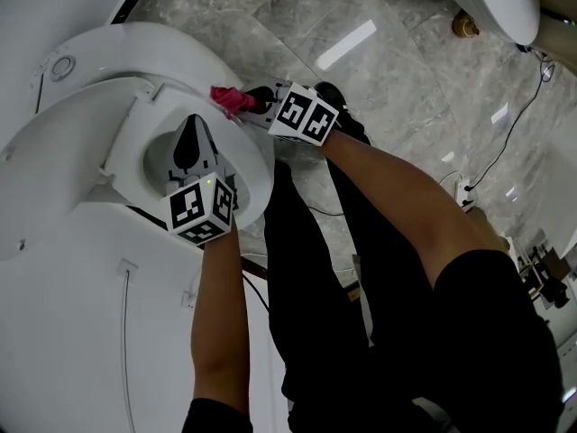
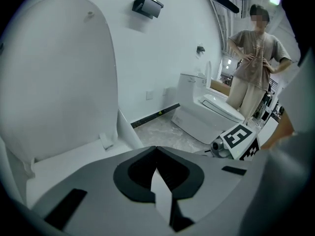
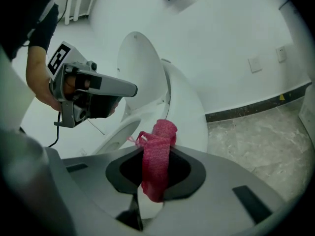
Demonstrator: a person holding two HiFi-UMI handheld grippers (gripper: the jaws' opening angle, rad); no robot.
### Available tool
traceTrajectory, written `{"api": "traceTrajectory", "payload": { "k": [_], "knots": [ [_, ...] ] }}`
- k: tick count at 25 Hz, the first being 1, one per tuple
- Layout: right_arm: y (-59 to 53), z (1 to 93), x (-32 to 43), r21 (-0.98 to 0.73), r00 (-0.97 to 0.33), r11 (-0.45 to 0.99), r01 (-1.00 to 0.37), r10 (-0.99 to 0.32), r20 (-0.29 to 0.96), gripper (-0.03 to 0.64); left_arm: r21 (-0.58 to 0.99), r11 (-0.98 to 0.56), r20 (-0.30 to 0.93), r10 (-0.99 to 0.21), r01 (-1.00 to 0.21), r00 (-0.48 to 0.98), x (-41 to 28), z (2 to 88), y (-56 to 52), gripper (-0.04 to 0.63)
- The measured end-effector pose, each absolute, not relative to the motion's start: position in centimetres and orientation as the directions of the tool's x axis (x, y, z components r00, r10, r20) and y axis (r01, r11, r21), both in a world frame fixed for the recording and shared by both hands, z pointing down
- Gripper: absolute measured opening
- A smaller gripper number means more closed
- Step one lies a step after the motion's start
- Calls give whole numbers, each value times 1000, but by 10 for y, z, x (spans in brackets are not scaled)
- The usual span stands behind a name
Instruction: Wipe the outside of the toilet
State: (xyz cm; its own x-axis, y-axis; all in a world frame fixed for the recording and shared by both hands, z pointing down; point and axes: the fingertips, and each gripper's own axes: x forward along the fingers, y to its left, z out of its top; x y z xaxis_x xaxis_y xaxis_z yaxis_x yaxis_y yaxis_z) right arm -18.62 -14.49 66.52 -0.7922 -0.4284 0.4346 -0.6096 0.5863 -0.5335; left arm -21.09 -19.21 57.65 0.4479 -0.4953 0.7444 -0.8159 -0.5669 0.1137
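Over an open toilet [image 1: 255,165] with its lid [image 2: 59,77] raised, we hold the right gripper [image 1: 252,103] at the far rim. Its jaws are clamped on a bunched pink cloth [image 3: 156,157] that touches or sits just above the porcelain there. The right gripper view shows the cloth pinched across its middle. A rounded wad stands past the tips and a short tail hangs below them.

We carry the left gripper [image 1: 191,135] above the bowl with its jaws pressed together and nothing between them, as the left gripper view confirms. It is near the right gripper but not touching it.

The cloth looks like a light, soft, open-knit fabric. We judge it will drape and mould to the curved shell [image 3: 189,107] rather than resist. For the same reason it may pull loose if dragged hard over smooth, glossy porcelain. A grip deep in the fold, as it is held now, seems the safest one, with the protruding wad doing the wiping. The toilet itself is hard, fixed and slick, so it needs no steadying.

A second toilet [image 2: 219,109] and a standing person [image 2: 253,68] are visible across the marble floor [image 1: 297,16].
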Motion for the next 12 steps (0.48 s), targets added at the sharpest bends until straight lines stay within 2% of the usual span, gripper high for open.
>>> {"api": "traceTrajectory", "payload": {
  "k": [12],
  "knots": [
    [-93, 674, -187, -597, -778, 499, -628, -430, 459, 89, 156, -562, 814, -392, -812, 428, -219, 607, -134, 15]
  ]
}}
